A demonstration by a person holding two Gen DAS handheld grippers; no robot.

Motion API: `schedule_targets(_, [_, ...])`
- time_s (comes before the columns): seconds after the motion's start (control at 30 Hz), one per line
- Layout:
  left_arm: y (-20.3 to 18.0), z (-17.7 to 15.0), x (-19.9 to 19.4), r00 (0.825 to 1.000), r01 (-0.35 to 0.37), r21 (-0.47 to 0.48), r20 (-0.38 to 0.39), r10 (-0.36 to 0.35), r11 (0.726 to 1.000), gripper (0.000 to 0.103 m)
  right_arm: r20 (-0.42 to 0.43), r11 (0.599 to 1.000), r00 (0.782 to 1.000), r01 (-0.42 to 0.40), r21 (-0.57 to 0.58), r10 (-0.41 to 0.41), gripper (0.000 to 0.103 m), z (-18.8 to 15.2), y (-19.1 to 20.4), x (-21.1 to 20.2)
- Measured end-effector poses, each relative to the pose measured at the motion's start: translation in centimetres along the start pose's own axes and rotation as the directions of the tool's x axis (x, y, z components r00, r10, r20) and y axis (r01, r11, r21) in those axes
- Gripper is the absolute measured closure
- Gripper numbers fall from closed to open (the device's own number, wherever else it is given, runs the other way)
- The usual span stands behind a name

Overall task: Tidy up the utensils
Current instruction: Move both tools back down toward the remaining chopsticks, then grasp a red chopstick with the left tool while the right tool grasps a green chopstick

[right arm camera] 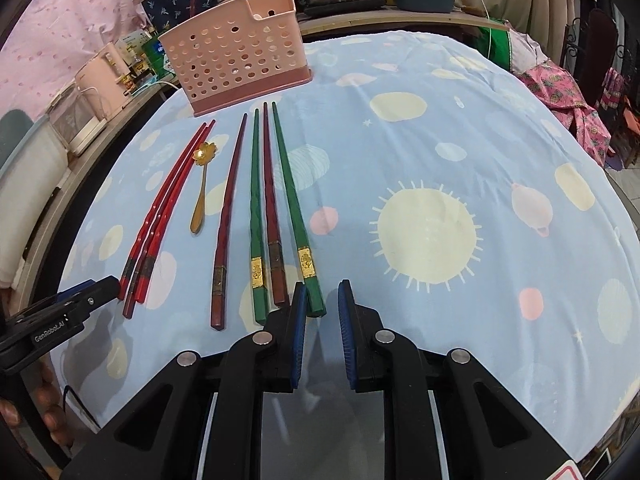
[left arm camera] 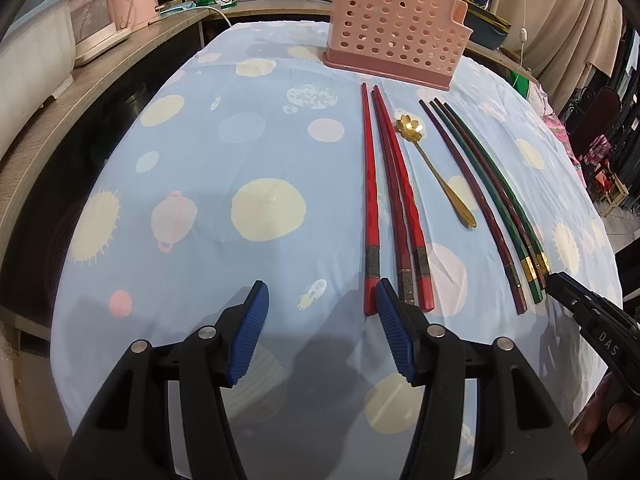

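Lying in a row on the spotted blue cloth (left arm camera: 248,144) are the utensils, handles near, tips toward the far pink holder (left arm camera: 394,24). From the left wrist view, three red chopsticks (left arm camera: 394,200) sit leftmost, two of them touching along their length. Right of them rests a gold spoon (left arm camera: 436,170) with a flower-shaped bowl at its far end. Farther right lie two maroon chopsticks (right arm camera: 228,220) and two green chopsticks (right arm camera: 296,208); one maroon stick lies between the green pair, the other just left of them.

The holder stands upright at the far edge of the cloth, perforated, and whether anything is inside cannot be told.

The left gripper (left arm camera: 322,302) hovers low over the near end of the cloth, its blue pads (left arm camera: 248,336) well apart with nothing between them; its right pad is just beside the handle end of the leftmost red stick. The right gripper (right arm camera: 322,300) has its pads only slightly apart, with bare cloth in the gap; the handle end of the rightmost green chopstick lies just at its left pad, whether touching I cannot tell.

Pots and pink appliances crowd the counters beyond.
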State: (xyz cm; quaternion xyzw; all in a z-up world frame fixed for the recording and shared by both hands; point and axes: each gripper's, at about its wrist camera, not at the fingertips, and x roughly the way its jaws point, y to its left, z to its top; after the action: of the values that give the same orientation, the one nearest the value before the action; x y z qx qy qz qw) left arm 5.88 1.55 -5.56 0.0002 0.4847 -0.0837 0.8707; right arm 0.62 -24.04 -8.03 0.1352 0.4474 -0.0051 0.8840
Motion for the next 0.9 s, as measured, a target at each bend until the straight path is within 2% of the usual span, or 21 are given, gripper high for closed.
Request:
schedule_targets(0.27, [-0.7,0.2,0.3,1.0,0.006,0.023,-0.002,-0.006,1.0,0.05,0.0,1.0,1.0,-0.003,-0.024,0.003,0.086,0.4,0.6,0.5])
schedule_targets(0.4, [-1.2,0.5,0.8,1.0,-0.016,0.049,0.003,0.016,0.999,0.052,0.003,1.0,1.0,-0.002,-0.03,0.002,0.087,0.6,0.7,0.7])
schedule_targets(0.43, [-1.3,0.5,0.9,1.0,-0.022,0.057,0.007,0.022,0.998,0.054,0.004,1.0,1.0,-0.001,-0.032,0.001,0.087,0.6,0.7,0.7])
schedule_targets(0.53, [-1.2,0.5,0.8,1.0,-0.016,0.062,0.012,0.015,0.998,0.073,0.005,0.999,1.0,0.003,-0.037,-0.003,0.089,0.7,0.7,0.8])
schedule_targets(0.6, [-1.0,0.6,0.8,1.0,0.006,0.054,0.005,-0.007,0.999,0.091,0.003,0.999,1.0,0.0,-0.035,0.0,0.093,0.7,0.7,0.7])
schedule_targets(0.63, [-0.9,0.6,0.7,1.0,0.021,0.049,-0.001,-0.021,0.999,0.094,0.003,0.999,1.0,-0.002,-0.034,0.002,0.094,0.7,0.7,0.7])
schedule_targets(0.73, [-0.6,0.5,0.5,0.999,0.048,0.034,-0.009,-0.048,0.998,0.095,0.003,0.999,1.0,-0.008,-0.037,0.009,0.095,0.6,0.7,0.5])
schedule_targets(0.9, [-0.5,0.5,-1.0,0.999,0.051,0.025,0.012,-0.051,0.998,0.095,0.023,0.999,1.0,-0.02,-0.033,0.021,0.095,0.7,0.7,-0.7])
